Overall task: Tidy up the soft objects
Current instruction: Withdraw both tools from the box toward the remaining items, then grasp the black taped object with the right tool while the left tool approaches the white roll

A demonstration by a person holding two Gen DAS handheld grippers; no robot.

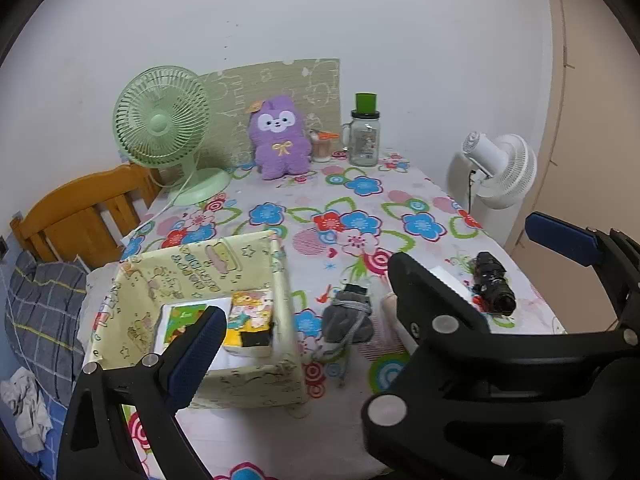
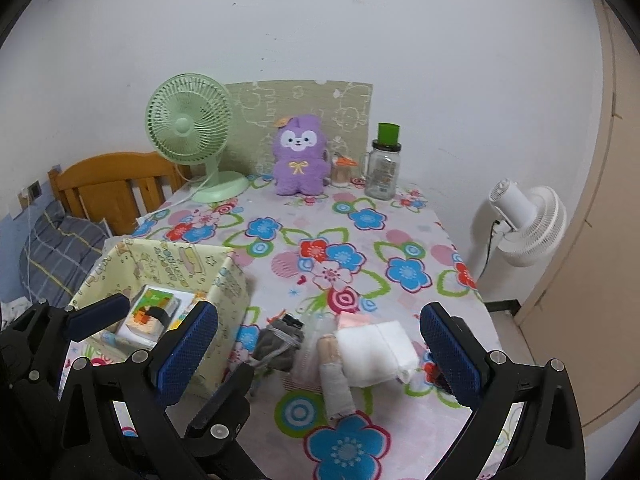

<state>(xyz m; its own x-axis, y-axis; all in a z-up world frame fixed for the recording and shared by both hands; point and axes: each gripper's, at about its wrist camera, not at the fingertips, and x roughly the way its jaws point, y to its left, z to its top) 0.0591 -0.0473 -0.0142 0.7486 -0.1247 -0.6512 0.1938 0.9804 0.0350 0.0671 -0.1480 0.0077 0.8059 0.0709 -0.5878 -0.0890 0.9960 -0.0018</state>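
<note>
Above the floral table (image 2: pixel 360 240), both tools (image 2: pixel 320 344) (image 1: pixel 372 292) hover, seemingly open.

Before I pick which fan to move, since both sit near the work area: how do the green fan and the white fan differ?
The green fan stands on the flowered table at the back left, beside the purple plush; the white fan stands off the table, past its right edge. The green fan faces the camera; the white fan shows its motor housing and is turned away. Both have round wire grilles.
</note>
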